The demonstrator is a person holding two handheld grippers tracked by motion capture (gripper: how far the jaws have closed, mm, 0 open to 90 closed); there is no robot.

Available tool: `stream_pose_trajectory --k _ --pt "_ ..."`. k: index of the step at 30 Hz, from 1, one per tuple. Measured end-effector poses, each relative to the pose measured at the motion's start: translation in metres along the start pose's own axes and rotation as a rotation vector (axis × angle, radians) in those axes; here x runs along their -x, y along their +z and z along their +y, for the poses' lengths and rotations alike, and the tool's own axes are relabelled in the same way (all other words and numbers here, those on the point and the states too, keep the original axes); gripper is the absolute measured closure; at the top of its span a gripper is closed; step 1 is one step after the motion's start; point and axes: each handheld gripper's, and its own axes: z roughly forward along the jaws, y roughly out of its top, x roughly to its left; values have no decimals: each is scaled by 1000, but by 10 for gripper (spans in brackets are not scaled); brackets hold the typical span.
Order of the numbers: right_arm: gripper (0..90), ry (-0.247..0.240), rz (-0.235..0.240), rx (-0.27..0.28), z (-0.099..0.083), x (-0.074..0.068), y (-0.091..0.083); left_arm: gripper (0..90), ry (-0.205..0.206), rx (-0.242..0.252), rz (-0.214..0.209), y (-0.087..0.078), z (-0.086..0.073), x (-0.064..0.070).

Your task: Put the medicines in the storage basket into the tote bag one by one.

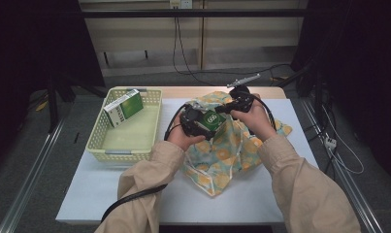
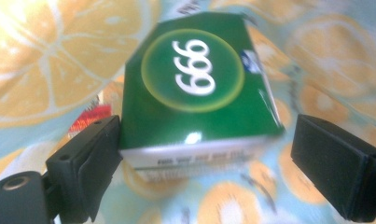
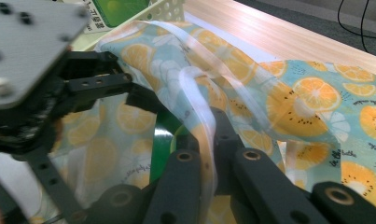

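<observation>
Mid-table over the bag (image 1: 222, 150): left gripper (image 1: 195, 121) jaws wide around green box (image 2: 195, 88), unclamped, long axis pointing away; right gripper (image 1: 239, 99) pinches bag handle (image 3: 199, 107).

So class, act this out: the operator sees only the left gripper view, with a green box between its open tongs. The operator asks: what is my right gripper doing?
Observer: The right gripper has its tongs shut on the clear edge strip of the fruit-print bag.
Operator: Is any container nearby?
Observer: Yes, a yellow basket stands beside the bag, on the person's left.
Operator: Is it empty?
Observer: No, a second green box lies in it.
</observation>
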Motion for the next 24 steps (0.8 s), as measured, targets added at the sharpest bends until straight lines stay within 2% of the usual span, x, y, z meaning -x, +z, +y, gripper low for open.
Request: stream_pose_trajectory --k 3,4,5,6,7,8,10,11,12,18,19,20,21,23,24 --pt "900 -3 0 0 -1 -1 1 92 11 -2 -11 -13 -3 3" --pt "900 -2 1 1 -2 -1 1 93 24 -7 6 -18 -4 5" --pt "900 0 0 0 -2 -1 1 95 27 0 -20 -22 -5 5" --pt "900 -1 -2 -2 -3 0 1 95 29 3 -30 -26 -6 6" --pt "900 -1 -3 -3 -3 0 1 95 29 2 -19 -31 -7 8" --pt "900 2 -2 -1 -4 1 2 96 34 2 -46 -36 -7 7" --pt "900 6 1 -2 -4 0 2 98 49 6 -57 -44 -8 8" --pt "900 4 1 -2 -4 0 3 101 55 -3 -32 -49 -8 9" --pt "900 1 0 -3 -4 -1 3 101 60 4 -56 -51 -10 7" --pt "900 -4 1 -3 -4 -3 4 100 38 18 -75 -67 -16 -2" --pt "900 -4 1 -4 -4 -3 4 100 38 14 -55 -70 -17 -3" --pt "900 -5 1 -4 -4 -3 4 92 36 22 -85 -73 -17 -6" --pt "900 -5 0 -4 -4 -3 4 79 30 31 -91 -76 -18 -8" --pt "900 -2 0 -5 -5 -2 4 72 23 38 -88 -82 -18 -12" --pt "900 -1 0 -3 -5 -2 4 71 19 36 -63 -85 -18 -13"
